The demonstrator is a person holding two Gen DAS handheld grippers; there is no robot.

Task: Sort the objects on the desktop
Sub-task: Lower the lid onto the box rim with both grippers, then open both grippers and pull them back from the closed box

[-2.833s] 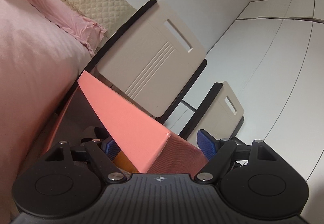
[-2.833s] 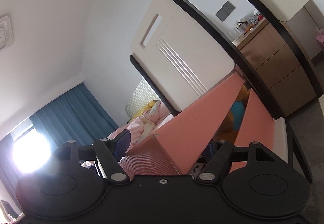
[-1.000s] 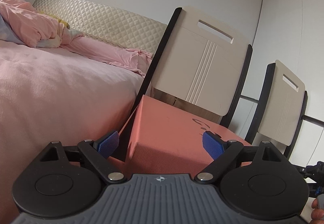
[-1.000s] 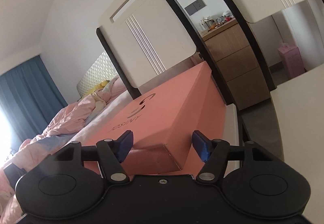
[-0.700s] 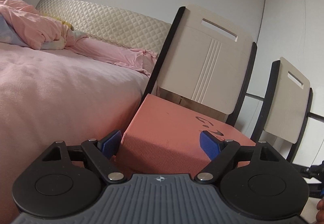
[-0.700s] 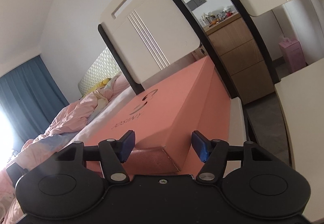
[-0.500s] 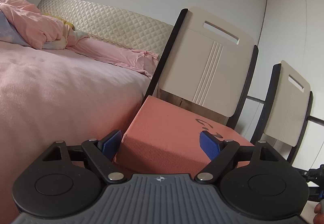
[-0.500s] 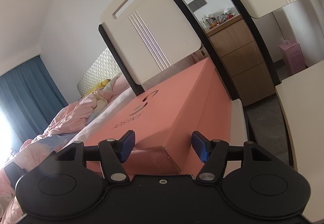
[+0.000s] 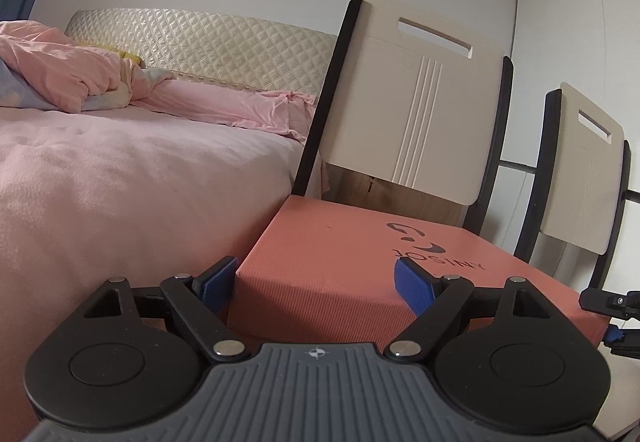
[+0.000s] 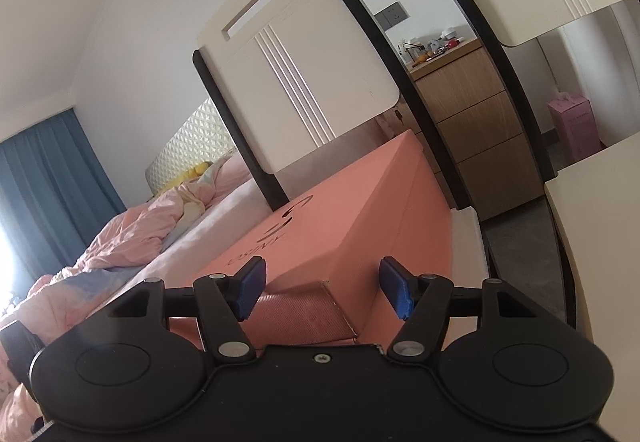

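Up close, the left gripper (image 9: 318, 282) has its blue pads spread wide, one on each side of the near end of the salmon-pink rectangular cardboard box with the printed logo (image 9: 360, 242), neither visibly pressing it. The right gripper (image 10: 322, 292) is likewise parted around a corner of the same box (image 10: 344, 226). The box's long axis runs away from both grippers toward the cream slatted chair backs (image 9: 416, 102). What carries the box (probably a seat) is hidden beneath it; the pink-covered bed (image 9: 120, 170) lies just beside.
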